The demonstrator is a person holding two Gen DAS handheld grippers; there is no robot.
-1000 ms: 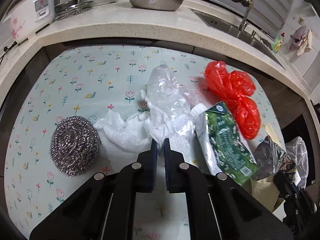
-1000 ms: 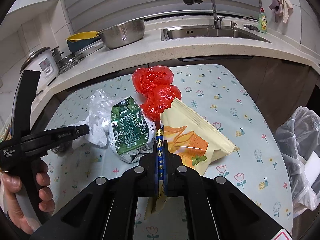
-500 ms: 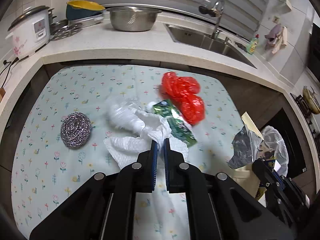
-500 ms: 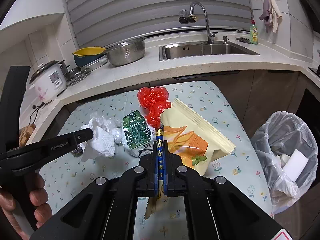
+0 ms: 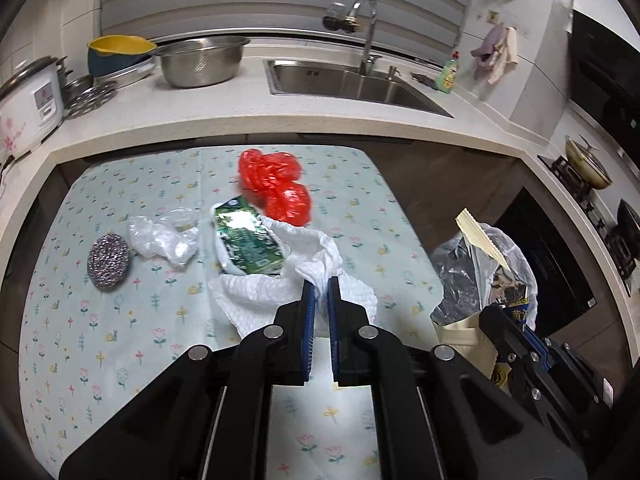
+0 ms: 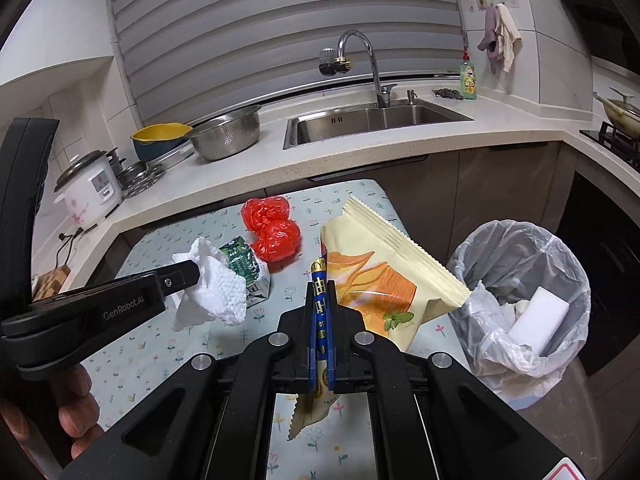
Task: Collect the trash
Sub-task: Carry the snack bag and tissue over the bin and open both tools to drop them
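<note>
- The left gripper point(image 5: 319, 290) pinches a white paper towel point(image 5: 280, 292), which hangs off the table point(image 5: 80, 320) from its tips; in the right wrist view the towel dangles just in front of the green carton point(image 6: 244, 268).
- The right gripper point(image 6: 320, 296) is pressed together on the edge of a cream snack bag point(image 6: 384, 272), held in the air with its far corner beside the rim of the bin point(image 6: 520, 300).
- The bin, lined with clear plastic, stands off the table's right edge and holds a white block point(image 6: 538, 318).
- On the flowered table lie the carton, a red plastic bag point(image 5: 276, 184), crumpled clear plastic point(image 5: 160, 236) and a steel scourer point(image 5: 109, 256).
- Nothing stands between the snack bag and the bin.
- "GenRobot.AI" is printed on the left gripper's side; the blue strip on the snack bag carries characters too small to read.
</note>
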